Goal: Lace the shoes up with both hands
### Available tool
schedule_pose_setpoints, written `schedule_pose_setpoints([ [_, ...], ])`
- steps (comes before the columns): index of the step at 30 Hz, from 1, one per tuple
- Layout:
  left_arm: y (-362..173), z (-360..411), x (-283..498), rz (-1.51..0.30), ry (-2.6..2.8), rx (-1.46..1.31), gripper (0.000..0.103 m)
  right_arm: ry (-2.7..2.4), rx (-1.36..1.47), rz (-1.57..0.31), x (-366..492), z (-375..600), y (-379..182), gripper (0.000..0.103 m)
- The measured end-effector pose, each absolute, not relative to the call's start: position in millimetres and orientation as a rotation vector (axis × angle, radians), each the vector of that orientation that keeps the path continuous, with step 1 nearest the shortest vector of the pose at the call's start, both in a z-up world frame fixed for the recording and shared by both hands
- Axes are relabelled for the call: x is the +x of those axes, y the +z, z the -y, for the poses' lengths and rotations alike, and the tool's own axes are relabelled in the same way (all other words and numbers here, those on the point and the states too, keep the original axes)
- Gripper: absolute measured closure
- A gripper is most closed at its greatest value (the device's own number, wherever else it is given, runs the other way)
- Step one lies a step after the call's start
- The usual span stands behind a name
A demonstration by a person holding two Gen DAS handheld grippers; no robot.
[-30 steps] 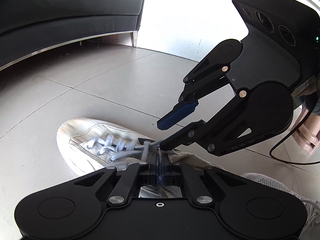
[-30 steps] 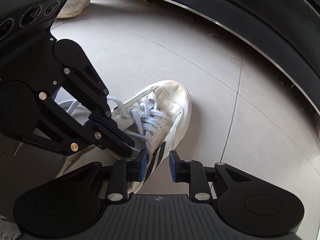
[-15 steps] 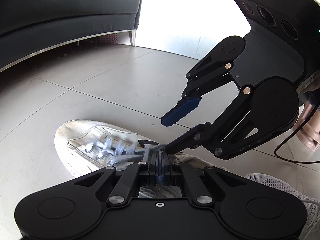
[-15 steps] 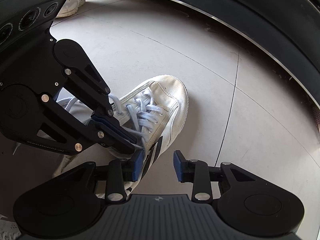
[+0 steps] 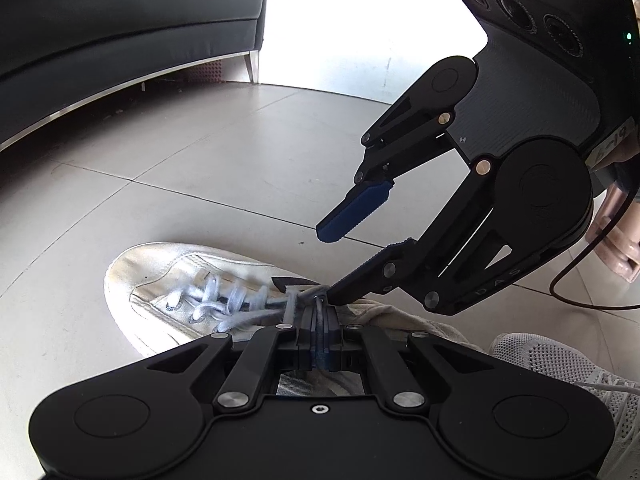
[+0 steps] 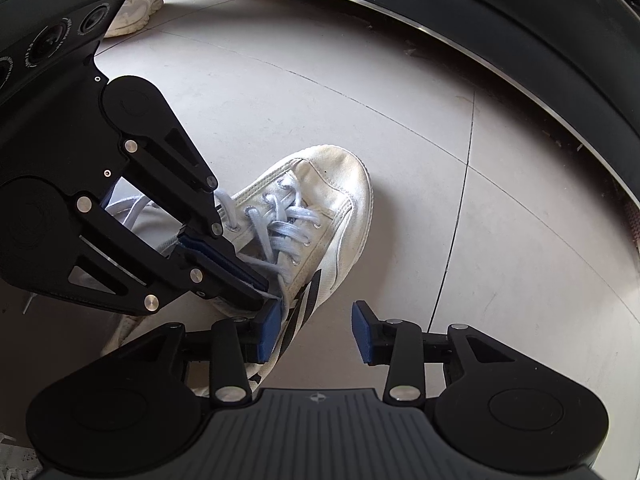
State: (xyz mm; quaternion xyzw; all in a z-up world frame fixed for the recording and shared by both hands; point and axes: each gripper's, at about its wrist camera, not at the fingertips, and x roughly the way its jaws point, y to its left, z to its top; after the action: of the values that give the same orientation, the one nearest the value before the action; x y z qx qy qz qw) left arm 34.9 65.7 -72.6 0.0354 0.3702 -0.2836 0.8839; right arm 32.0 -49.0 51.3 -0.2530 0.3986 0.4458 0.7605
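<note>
A white canvas shoe (image 5: pixel 168 276) with black side stripes lies on the floor tiles; it also shows in the right wrist view (image 6: pixel 320 216). Its pale lace (image 5: pixel 240 304) crosses the eyelets. My left gripper (image 5: pixel 319 320) is shut on the lace at the top of the shoe; in the right wrist view it (image 6: pixel 256 280) comes in from the left. My right gripper (image 6: pixel 316 330) is open and empty, its left pad beside the shoe's striped side. In the left wrist view it (image 5: pixel 340 264) reaches in from the right, its lower finger touching the lace near my left fingertips.
A dark sofa (image 5: pixel 120 20) with a metal base rail stands behind the shoe. Another white sneaker (image 6: pixel 136 4) lies farther off. A person's mesh shoe (image 5: pixel 560 368) is at the lower right. Grey floor tiles (image 6: pixel 500 260) spread around.
My right gripper has opened wider, its fingers spreading apart beside the shoe. My left gripper stays shut on the lace in about the same place.
</note>
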Motion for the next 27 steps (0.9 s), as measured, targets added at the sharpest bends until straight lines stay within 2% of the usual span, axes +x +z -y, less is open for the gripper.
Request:
schedule_pose_setpoints([
  [9,-73,-61,45,-0.795,-0.599,0.072,0.101,0.957,-0.543,-0.878,35,51,51,0.062],
  [11,-72,-60,45,-0.794,-0.602,0.076,0.096,0.958,-0.537,-0.88,35,52,51,0.061],
  [13,-70,-62,41,-0.79,-0.618,0.082,0.082,0.959,-0.538,-0.88,36,52,51,0.061],
  [16,-66,-60,36,-0.772,-0.621,0.108,0.074,0.961,-0.538,-0.882,37,52,51,0.061],
  [20,-63,-58,35,-0.784,-0.62,0.131,0.077,0.967,-0.545,-0.876,25,60,63,0.061],
  [23,-62,-56,35,-0.809,-0.62,0.173,0.094,0.968,-0.543,-0.878,22,63,67,0.06],
  [27,-64,-53,36,-0.832,-0.619,0.204,0.1,0.971,-0.547,-0.878,34,56,55,0.059],
])
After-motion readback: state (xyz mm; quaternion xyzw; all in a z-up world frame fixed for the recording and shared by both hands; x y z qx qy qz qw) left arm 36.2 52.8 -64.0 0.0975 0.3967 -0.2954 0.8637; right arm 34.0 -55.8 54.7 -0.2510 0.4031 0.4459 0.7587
